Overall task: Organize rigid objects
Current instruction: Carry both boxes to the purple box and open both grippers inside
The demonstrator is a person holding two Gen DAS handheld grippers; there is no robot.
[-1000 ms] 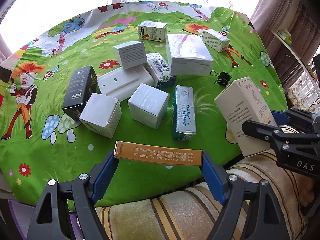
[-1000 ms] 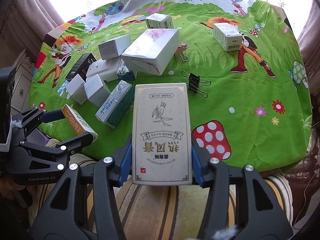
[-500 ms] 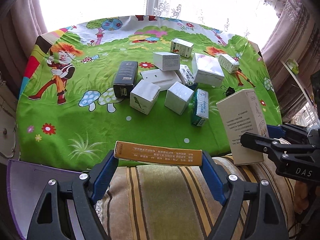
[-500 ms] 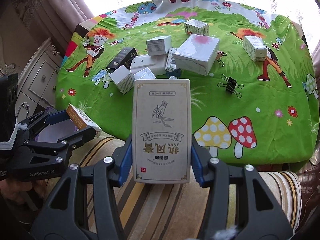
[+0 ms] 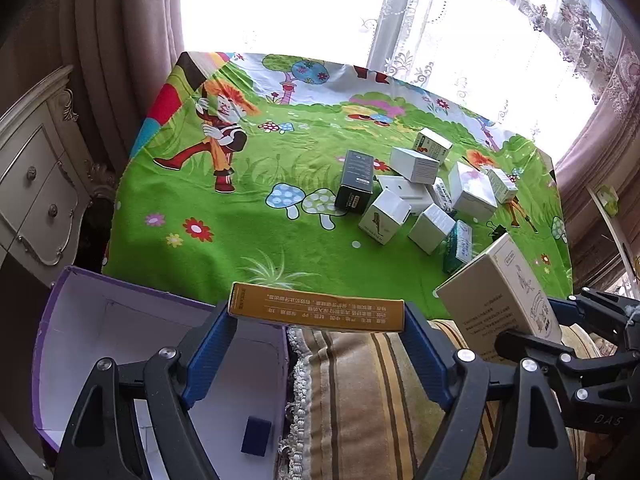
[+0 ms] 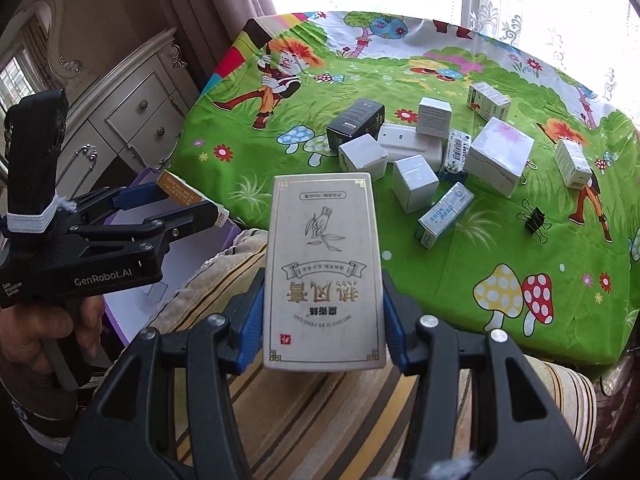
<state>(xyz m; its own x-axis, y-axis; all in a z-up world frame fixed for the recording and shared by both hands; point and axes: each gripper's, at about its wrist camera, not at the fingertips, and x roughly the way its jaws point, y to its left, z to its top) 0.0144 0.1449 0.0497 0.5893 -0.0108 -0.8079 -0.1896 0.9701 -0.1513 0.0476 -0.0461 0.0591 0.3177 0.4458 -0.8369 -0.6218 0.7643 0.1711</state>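
Left tool (image 5: 320,316) clamping yellow box (image 5: 316,307) endwise

Tablecloth (image 5: 248,240) green, cartoon mushrooms; yellow box (image 5: 316,312); cream box (image 6: 324,272), gold print; purple bin (image 5: 60,304).

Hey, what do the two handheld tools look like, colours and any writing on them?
Both tools are black clamp-like frames with silver screws and blue finger pads. The left tool carries white "GenRobot.AI" lettering, a black camera block strapped on with a white band, and a bare hand gripping its handle. The right tool shows "DAS" lettering in the left wrist view.
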